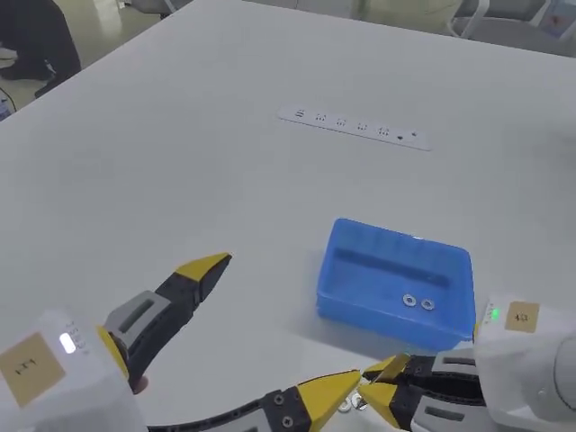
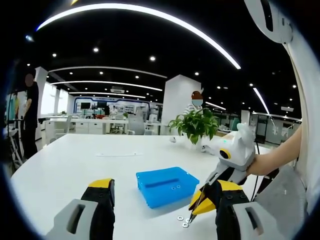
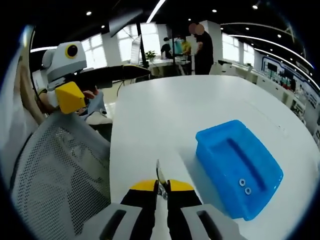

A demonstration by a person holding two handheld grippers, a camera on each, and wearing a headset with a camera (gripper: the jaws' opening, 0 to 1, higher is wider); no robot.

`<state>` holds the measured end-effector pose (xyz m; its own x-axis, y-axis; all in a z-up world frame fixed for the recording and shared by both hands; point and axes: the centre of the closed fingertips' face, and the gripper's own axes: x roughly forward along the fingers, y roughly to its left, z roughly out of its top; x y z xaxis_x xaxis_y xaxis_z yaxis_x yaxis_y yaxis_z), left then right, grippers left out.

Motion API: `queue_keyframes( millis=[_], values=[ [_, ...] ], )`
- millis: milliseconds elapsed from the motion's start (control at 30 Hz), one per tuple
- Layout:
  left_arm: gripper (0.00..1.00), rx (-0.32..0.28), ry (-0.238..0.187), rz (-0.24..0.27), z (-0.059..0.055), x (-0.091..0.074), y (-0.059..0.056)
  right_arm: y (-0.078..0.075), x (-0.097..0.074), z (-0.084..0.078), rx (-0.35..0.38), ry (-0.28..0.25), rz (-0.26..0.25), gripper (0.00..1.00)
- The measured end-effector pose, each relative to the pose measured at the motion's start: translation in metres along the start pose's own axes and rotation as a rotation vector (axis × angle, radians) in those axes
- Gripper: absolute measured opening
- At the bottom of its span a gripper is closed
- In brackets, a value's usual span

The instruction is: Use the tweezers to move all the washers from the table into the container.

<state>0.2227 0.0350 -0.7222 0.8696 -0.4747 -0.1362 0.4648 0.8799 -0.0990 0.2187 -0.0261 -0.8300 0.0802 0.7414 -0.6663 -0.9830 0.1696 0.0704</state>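
Two washers [image 1: 418, 303] lie inside the blue container [image 1: 387, 236]; at least two loose washers [image 2: 182, 222] remain on the worktop [image 1: 180, 162] beside it. Task judged about half done.

Right gripper [image 3: 160, 186]: clamped on tweezers [image 3: 158, 173], tips near the loose washers.

Left gripper [image 1: 273, 327]: spread wide, empty.

Two washers [image 1: 418, 303] lie inside the blue container [image 1: 378, 317], loose washers [image 2: 183, 221] beside it.

L gripper [image 1: 270, 328]: low, near-left in head view, jaws spread wide, tips pointing fwd-right. R gripper [image 1: 382, 376]: low right, jaws pinched together on tweezers [image 3: 158, 172], its yellow tips just beside L's nearer jaw tip. Left gripper view: bare forearm [image 2: 272, 160] behind R gripper.
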Motion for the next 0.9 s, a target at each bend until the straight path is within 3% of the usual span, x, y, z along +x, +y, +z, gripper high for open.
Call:
queue_keyframes(
  millis=[100, 467, 567, 700, 800, 900],
  values=[
    [0.85, 0.003, 0.000, -0.001, 0.000, 0.000, 0.000, 0.006, 0.002, 0.000, -0.067, 0.015, 0.007, 0.04],
    [0.85, 0.002, -0.001, -0.003, 0.001, -0.001, -0.001, 0.003, 0.006, 0.001, -0.038, -0.013, 0.010, 0.04],
    [0.85, 0.004, 0.000, -0.003, 0.001, -0.001, -0.001, -0.003, 0.005, 0.002, 0.055, -0.059, 0.005, 0.03],
    [0.85, 0.004, 0.002, -0.004, 0.000, -0.001, -0.001, -0.013, 0.002, 0.001, 0.231, -0.122, -0.011, 0.03],
    [0.84, 0.006, 0.004, -0.004, 0.000, -0.001, -0.001, -0.020, -0.003, -0.003, 0.416, -0.162, -0.006, 0.03],
    [0.84, 0.006, 0.003, -0.001, 0.000, -0.001, -0.001, -0.029, -0.013, 0.005, 0.538, -0.268, -0.010, 0.03]
  ],
)
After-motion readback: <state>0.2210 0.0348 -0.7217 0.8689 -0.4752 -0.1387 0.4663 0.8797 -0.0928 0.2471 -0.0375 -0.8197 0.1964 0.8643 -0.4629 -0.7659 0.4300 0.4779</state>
